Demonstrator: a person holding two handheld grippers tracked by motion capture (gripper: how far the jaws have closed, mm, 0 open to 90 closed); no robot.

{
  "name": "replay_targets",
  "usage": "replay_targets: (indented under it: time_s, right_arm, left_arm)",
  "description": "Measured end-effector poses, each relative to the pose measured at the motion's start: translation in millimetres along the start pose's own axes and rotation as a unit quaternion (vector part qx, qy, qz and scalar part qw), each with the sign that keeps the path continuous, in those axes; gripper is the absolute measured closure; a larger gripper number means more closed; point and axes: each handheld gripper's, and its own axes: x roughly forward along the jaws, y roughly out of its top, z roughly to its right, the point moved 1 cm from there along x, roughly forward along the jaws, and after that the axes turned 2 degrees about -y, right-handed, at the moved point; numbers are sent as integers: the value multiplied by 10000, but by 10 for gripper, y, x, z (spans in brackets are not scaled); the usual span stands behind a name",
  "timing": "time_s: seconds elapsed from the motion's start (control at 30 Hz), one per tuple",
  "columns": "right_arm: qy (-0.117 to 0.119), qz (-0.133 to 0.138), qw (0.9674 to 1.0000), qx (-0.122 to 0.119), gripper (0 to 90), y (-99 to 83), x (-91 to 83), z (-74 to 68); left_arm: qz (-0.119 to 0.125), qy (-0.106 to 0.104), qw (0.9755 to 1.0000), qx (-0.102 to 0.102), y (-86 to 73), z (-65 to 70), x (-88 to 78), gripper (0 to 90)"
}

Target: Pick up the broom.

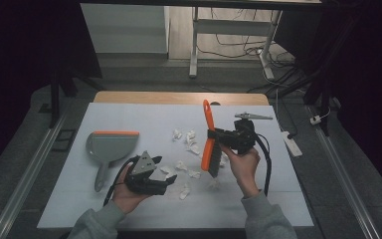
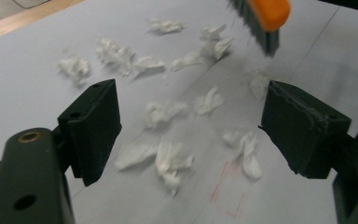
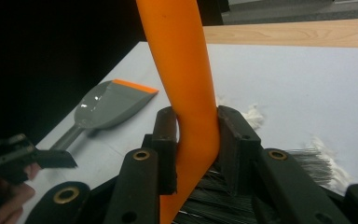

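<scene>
Orange plastic marks the brush [image 1: 208,141], which the high view shows standing near upright over the right half of the table [image 1: 129,209], handle toward the far edge and bristles down among scattered white paper scraps [image 1: 193,149]. The right gripper [image 1: 218,135] clamps the handle just above the bristle head. The left gripper [image 1: 168,180] hovers near the front left, jaws wide apart and holding nothing. A grey dustpan [image 1: 107,149] with an orange lip lies untouched at far left, well apart from the scraps.

Judgement on the step in hand: sweeping goes best if the bristles stay low and flat on the table and draw the scraps leftward into one pile, while the free gripper goes to the dustpan handle and sets the lip flush to the surface.

From the left gripper view, both black pads [image 2: 95,126] stand well apart with only bare table and scraps [image 2: 168,161] between them. It resolves separate crumpled pieces, and a faint red outline drawn on the table, which the high view does not. The brush head [image 2: 263,21] hangs at the far right, its bristles just above the surface.

From the right gripper view, the pads [image 3: 235,140] press on both sides of the orange handle [image 3: 186,88], a firm centred grip that the high view only suggests. Bristles [image 3: 307,163] splay toward the right, and the dustpan [image 3: 107,105] lies at far left.
</scene>
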Motion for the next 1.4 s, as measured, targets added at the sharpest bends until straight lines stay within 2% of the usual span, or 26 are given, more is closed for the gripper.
replay_targets:
  time_s: [0.27, 0.47, 0.57, 0.63, 0.67, 0.7, 0.73, 0.87, 0.93, 1.0, 1.03, 1.07, 1.1, 1.3, 1.4]
  right_arm:
    - [-53, 145, 9994, 295, 696, -88, 126, -32]
    - [209, 358, 9972, 618, 696, -180, 222, -71]
    - [283, 428, 9963, 689, 695, -202, 242, -99]
    - [370, 549, 9946, 798, 696, -235, 264, -148]
    - [370, 549, 9946, 798, 696, -235, 264, -148]
    - [408, 589, 9937, 858, 695, -252, 277, -172]
    - [426, 600, 9934, 882, 695, -257, 280, -178]
    - [462, 697, 9921, 940, 695, -276, 277, -187]
    - [486, 719, 9915, 967, 695, -278, 272, -185]
    - [545, 788, 9898, 1056, 694, -283, 260, -175]
    - [614, 811, 9887, 1099, 694, -282, 254, -171]
    - [659, 831, 9879, 1131, 692, -281, 249, -172]
    - [671, 844, 9876, 1141, 692, -281, 247, -180]
    - [725, 849, 9867, 1181, 690, -299, 283, -178]
    - [695, 808, 9875, 1162, 682, -303, 294, -168]
  left_arm:
    - [3, -32, 9999, 156, 137, 148, 315, 224]
    - [78, 27, 9999, 83, 180, 172, 549, 272]
    - [229, 173, 9995, 87, 182, 189, 648, 296]
    - [268, 255, 9992, 127, 184, 205, 701, 355]
    - [272, 285, 9991, 146, 184, 208, 712, 355]
    - [299, 370, 9988, 140, 184, 205, 726, 413]
    - [323, 371, 9987, 133, 184, 196, 721, 457]
    - [312, 249, 9992, 85, 181, 157, 700, 630]
    - [306, 163, 9994, -94, 183, 98, 682, 674]
    - [297, 170, 9989, -322, 185, 15, 651, 709]
    - [277, 71, 9987, -429, 183, -40, 634, 725]
    - [277, 71, 9987, -429, 183, -40, 634, 770]
    - [224, 41, 9986, -468, 180, -98, 602, 772]
    - [50, -9, 9990, -454, 190, -122, 578, 776]
    - [2, -7, 9991, -431, 193, -137, 565, 778]
